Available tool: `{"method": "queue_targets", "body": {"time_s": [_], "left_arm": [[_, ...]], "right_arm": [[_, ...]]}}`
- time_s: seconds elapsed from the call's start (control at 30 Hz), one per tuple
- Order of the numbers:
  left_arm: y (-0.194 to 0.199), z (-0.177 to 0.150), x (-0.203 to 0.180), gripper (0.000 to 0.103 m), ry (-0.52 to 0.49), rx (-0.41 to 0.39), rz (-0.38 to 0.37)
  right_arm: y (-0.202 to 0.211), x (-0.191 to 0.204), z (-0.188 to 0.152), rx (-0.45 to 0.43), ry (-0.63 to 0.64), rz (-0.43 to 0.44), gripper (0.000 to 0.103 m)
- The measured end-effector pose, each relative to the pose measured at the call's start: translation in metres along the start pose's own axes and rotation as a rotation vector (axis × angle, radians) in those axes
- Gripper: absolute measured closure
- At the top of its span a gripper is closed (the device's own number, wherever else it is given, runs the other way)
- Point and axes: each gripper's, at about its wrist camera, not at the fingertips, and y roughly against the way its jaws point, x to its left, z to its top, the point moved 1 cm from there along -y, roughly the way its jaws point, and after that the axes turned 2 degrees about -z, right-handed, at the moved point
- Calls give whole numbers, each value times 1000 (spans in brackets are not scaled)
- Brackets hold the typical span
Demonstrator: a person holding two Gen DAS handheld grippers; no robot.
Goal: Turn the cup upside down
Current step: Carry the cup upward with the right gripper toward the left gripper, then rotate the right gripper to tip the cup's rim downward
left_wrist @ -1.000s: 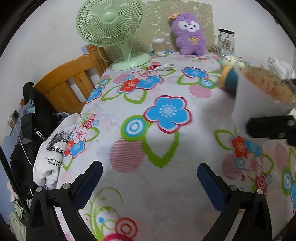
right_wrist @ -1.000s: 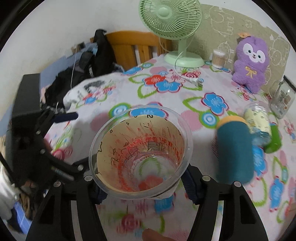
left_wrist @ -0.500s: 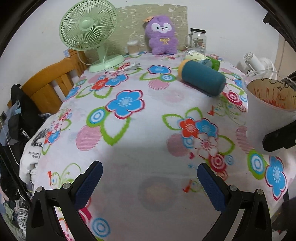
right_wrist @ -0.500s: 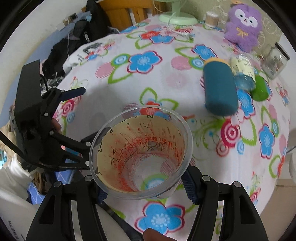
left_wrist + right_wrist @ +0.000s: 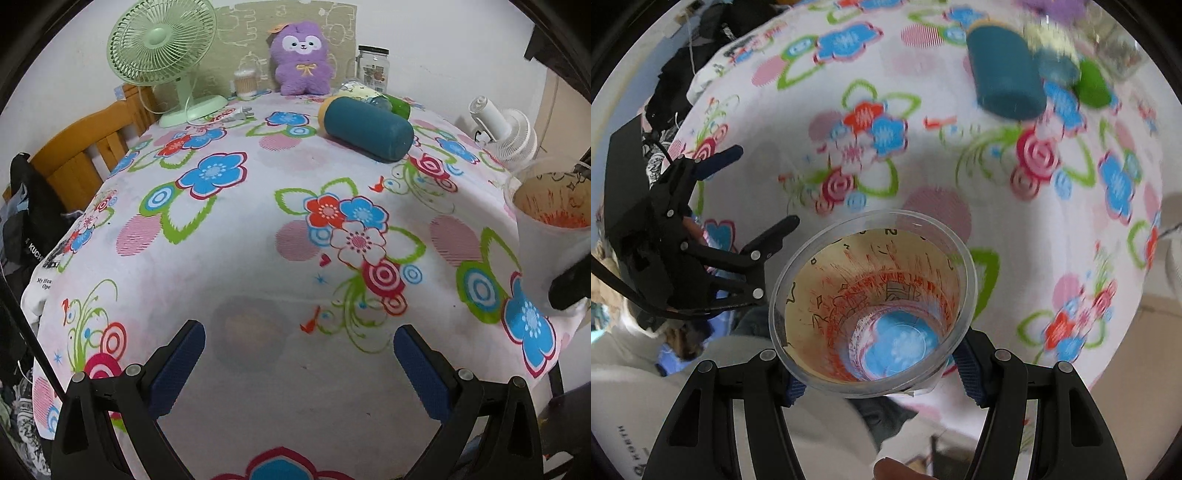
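The right hand-held gripper (image 5: 875, 363), still clenched on the clear plastic cup with red-orange print (image 5: 872, 314), has tilted downward over the floral-clothed surface (image 5: 923, 177); lower frame. Left hand-held gripper (image 5: 299, 363) stays released. "NORTH" shows lower left.

Left wrist view low over floral tablecloth (image 5: 240, 258) facing the wall, right wrist view looking steeply down, both sharing cup (image 5: 871, 314).

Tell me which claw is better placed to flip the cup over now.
Right. The right claw is already shut on the cup, mouth up, at the table's near edge. The left claw is open and holds nothing, off to the cup's side.
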Motion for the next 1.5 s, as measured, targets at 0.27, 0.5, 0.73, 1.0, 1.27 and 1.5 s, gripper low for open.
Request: {"method": "queue_targets", "body": {"time_s": [0.27, 0.5, 0.73, 1.0, 1.27, 1.5], "left_arm": [[2, -15, 0, 0, 57, -15, 16], [4, -18, 6, 0, 101, -12, 19], [3, -17, 9, 0, 125, -10, 19], [4, -16, 19, 0, 165, -4, 9], [9, -6, 22, 0, 201, -4, -21], [17, 7, 9, 0, 185, -28, -17]], "right_arm": [[-23, -10, 16, 85, -51, 55, 35], [-30, -1, 34, 87, -5, 89, 34], [-35, 1, 54, 79, -13, 75, 10], [-26, -7, 61, 45, -18, 73, 10], [2, -24, 48, -26, -19, 61, 10], [19, -40, 31, -77, -49, 47, 10]]}}
